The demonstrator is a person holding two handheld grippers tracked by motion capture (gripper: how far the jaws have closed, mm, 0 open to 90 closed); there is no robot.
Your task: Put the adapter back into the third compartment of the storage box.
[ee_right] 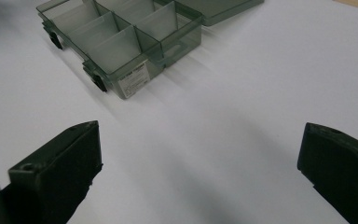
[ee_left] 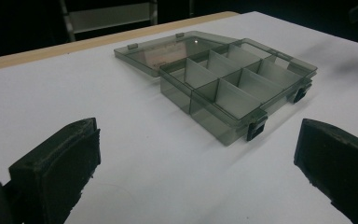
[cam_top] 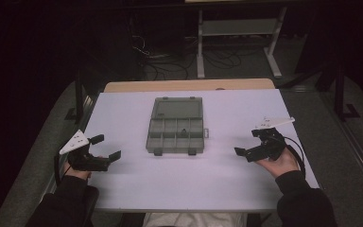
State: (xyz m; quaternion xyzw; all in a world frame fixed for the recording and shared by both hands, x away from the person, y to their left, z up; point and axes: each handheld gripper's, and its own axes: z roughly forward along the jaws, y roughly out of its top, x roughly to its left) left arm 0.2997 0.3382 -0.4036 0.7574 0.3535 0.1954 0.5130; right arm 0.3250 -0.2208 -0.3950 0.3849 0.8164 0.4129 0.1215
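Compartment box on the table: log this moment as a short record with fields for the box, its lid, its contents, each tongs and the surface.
box: grey see-through compartment box, mid-table
lid: open, laid flat on the far side
contents: one small dark item in a far-row compartment; too small to identify
latches: two, on the near edge
left tongs: open, holding nothing, left of the box
right tongs: open, holding nothing, right of the box
surface: white table

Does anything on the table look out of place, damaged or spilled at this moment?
Nothing stands out. The compartment box lies square on the table with its lid folded flat behind it. One compartment holds a small dark thing, too small to identify. Both grippers are open, apart from the box.
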